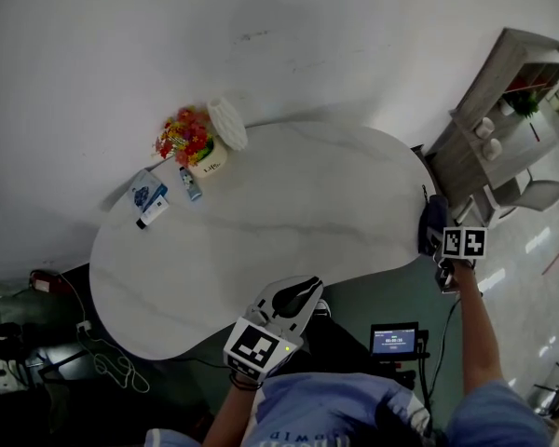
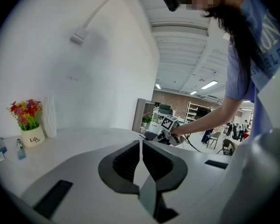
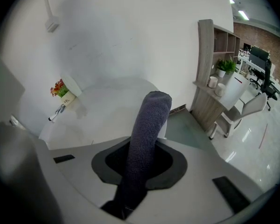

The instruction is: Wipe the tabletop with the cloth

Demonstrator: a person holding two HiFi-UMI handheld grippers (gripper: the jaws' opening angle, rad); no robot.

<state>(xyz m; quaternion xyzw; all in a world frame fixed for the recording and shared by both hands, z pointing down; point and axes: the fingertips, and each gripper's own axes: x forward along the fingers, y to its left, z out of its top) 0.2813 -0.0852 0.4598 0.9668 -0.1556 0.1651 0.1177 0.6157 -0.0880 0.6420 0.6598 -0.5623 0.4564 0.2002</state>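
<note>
Dark cloth pinched at the right rim of the surface

Head view: right hand-held gripper (image 1: 443, 242) with dark cloth (image 1: 430, 218) at the white surface's (image 1: 289, 222) right rim; left hand-held gripper (image 1: 301, 293) over the near edge; flower pot (image 1: 205, 156) far side. Left gripper view: jaws pressed together, nothing between. Right gripper view: clamped on the cloth, standing up between jaws.

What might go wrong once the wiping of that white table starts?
1. The dark grey cloth sticks out of the right gripper as a narrow roll; it may slip or wipe only a thin strip.
2. A wide sweep might topple the small white pot of colourful flowers or the small bluish tube beside it.
</note>
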